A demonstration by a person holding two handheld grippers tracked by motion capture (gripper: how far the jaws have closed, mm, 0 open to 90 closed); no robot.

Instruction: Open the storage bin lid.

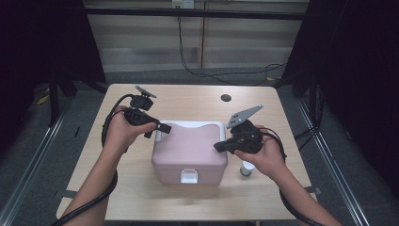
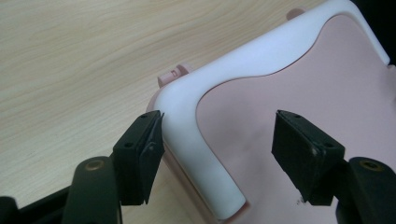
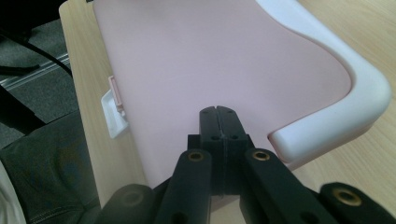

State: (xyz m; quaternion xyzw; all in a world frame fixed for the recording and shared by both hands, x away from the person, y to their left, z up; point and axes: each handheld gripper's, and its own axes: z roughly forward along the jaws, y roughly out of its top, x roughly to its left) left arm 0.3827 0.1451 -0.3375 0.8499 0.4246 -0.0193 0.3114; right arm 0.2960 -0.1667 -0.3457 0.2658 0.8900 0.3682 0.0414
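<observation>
A pink box with a white carry handle folded flat on its lid and a white front latch sits mid-table. My left gripper reaches the lid's back left corner. In the left gripper view it is open, its jaws on either side of the handle's side arm, the left pad close against it, the right pad well apart over the pink lid. My right gripper is shut, empty, with its tips at the lid's right edge, beside the handle's end.
A small white bottle stands on the wooden table just right of the box, under my right hand. A dark round hole is in the tabletop at the back. Cables trail from both grippers off the near edge.
</observation>
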